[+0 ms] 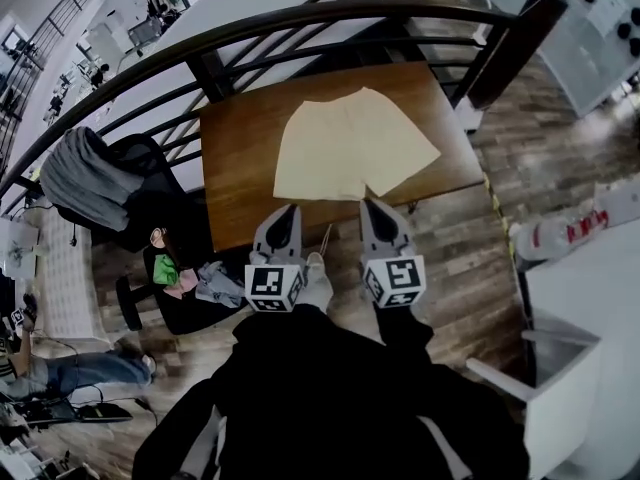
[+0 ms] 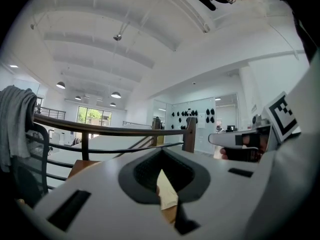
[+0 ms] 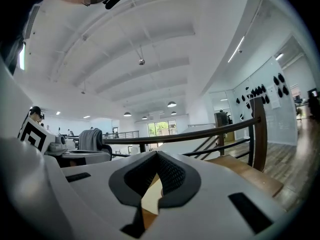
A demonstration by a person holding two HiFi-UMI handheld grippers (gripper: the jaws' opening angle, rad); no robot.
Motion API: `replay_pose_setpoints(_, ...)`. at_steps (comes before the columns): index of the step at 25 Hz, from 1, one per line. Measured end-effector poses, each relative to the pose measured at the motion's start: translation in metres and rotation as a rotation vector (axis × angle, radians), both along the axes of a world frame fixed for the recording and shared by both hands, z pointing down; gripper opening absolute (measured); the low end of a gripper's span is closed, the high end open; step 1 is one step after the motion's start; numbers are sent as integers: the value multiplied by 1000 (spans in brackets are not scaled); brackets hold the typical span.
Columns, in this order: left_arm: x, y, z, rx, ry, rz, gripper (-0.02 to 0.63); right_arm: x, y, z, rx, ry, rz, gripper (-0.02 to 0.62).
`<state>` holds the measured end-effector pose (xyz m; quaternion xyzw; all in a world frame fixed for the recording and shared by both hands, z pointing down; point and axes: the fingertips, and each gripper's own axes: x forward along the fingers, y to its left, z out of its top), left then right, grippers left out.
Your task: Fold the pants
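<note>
Cream-coloured pants, short-legged, lie spread flat on a brown wooden table, waistband toward the far side. My left gripper and right gripper hover side by side just short of the table's near edge, both shut and empty. Through the gap at the jaws, the left gripper view shows a sliver of the pants and the right gripper view shows another sliver of the pants. The right gripper appears in the left gripper view.
A dark curved railing runs behind the table. An office chair draped with a grey garment stands left of the table, with coloured cloths on its seat. A white table is at the right.
</note>
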<state>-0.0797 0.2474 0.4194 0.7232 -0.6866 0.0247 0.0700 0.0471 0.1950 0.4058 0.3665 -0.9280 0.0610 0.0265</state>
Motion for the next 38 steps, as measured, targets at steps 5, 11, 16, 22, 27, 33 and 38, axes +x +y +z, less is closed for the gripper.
replay_pose_setpoints(5,-45,-66,-3,-32,0,8,2,-49,-58,6,-32,19,1,2)
replay_pose_setpoints(11,-87,-132,15,-91,0,23,2,-93,-114,23,-86,40,2,2)
replay_pose_setpoints(16,-116,-169,32,-130,7,46,2,-122,-146,40,-130,73,4,2)
replay_pose_setpoints(22,-136,-206,56,-197,15,75,2,-142,-165,62,-188,105,6,3)
replay_pose_setpoints(27,-145,-224,81,-265,18,97,3,-160,-167,75,-224,130,-34,3)
replay_pose_setpoints(33,-164,-253,109,-331,47,83,3,-173,-173,116,-291,187,-64,3)
replay_pose_setpoints(38,-177,-277,133,-394,57,101,32,-197,-168,136,-341,180,-143,40)
